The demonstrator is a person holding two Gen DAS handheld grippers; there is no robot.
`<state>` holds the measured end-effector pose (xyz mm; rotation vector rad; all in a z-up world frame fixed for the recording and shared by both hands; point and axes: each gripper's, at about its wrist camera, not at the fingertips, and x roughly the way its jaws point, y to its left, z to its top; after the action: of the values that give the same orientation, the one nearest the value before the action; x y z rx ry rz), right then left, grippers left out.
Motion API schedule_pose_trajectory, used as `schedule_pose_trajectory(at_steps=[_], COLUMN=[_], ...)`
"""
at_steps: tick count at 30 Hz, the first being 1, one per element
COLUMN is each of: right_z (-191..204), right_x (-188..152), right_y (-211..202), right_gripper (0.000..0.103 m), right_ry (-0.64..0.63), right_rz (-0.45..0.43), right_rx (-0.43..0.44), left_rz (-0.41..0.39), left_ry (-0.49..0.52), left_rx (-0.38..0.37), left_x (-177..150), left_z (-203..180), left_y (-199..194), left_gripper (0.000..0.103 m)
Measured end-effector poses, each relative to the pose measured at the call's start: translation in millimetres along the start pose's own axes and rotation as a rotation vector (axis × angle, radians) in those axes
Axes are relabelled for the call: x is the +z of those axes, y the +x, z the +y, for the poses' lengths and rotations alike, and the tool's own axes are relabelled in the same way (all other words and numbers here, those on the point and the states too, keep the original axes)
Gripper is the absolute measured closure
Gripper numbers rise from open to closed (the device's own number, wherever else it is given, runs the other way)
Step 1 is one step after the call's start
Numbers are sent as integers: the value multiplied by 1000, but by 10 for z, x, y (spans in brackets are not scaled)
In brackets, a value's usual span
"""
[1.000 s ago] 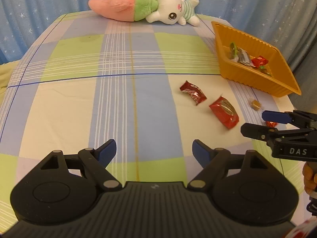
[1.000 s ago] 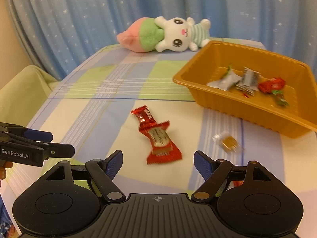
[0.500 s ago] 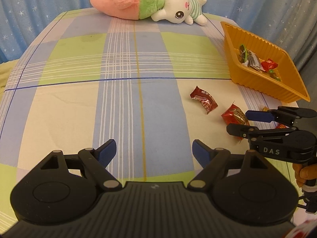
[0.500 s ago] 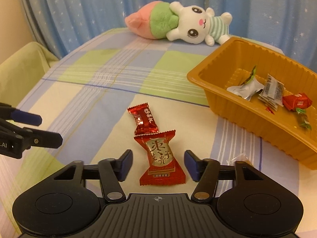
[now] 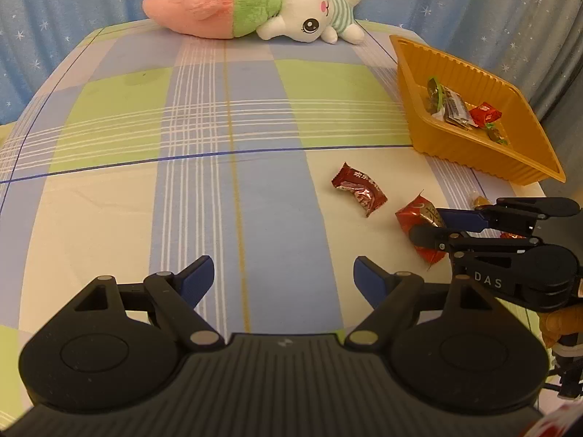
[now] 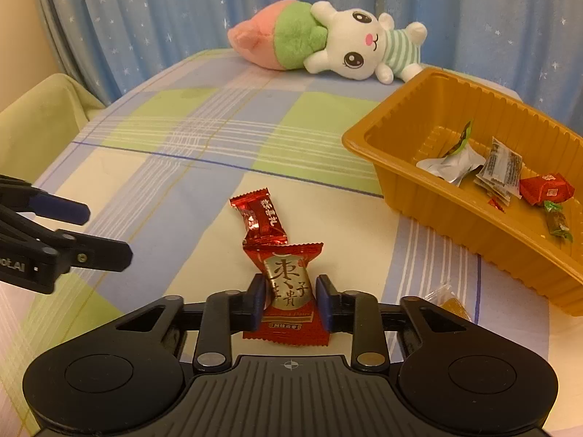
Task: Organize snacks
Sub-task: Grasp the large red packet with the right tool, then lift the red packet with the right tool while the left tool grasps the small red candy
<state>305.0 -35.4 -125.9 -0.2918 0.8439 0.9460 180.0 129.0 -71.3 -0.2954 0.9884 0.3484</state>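
A red candy with a gold label (image 6: 289, 280) lies on the checked cloth, and my right gripper (image 6: 291, 298) holds its middle. The jaws are closing, with both blue pads against the wrapper. In the left wrist view that gripper (image 5: 428, 224) sits low over the same candy (image 5: 415, 215). A second, darker red candy (image 6: 260, 218) (image 5: 359, 189) lies just beyond it. The orange tray (image 6: 419, 196) (image 5: 473, 153) to the right holds several wrapped snacks. My left gripper (image 5: 282, 273) hangs open over bare cloth, with nothing between its fingers.
A small clear-wrapped candy (image 6: 450, 300) (image 5: 477, 200) lies near the tray's front corner. A plush rabbit with a peach-shaped body (image 6: 328, 40) (image 5: 255, 14) lies at the far edge before blue star curtains. The left gripper (image 6: 107, 235) reaches in from the left.
My right gripper came forward and down over the gold-label candy, and its jaws closed from wide apart onto the wrapper. The left gripper stayed open and shifted slightly.
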Motion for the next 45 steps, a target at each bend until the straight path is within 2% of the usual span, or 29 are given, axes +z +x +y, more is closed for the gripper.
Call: schedule_pose_trajectory(at_steps=[15,24,29,37,45], right_z=[-137,-420,-612,-874,-985], right_x=[39,-106,-210,-348,-447], right_y=[-275,-608,-815,-1032,-1119], right_gripper=[74,74,74,74,74], right_ry=[101,240,307,377,410], right_rz=[-58,-99,-122,-135,-132], right_rx=[-24,-82,-134,-204,-228], left_rz=[-20,-48,-64,-59,-54], left_ry=[45,111,130,183,225], left_rx=[-53,-116,-122,-110,-96], left_x=[86,140,223,359,439], left_z=[-212,-484,-570,-683,-742], left_y=[81,270,451,698,834], left_gripper=[21,22,22,32,48])
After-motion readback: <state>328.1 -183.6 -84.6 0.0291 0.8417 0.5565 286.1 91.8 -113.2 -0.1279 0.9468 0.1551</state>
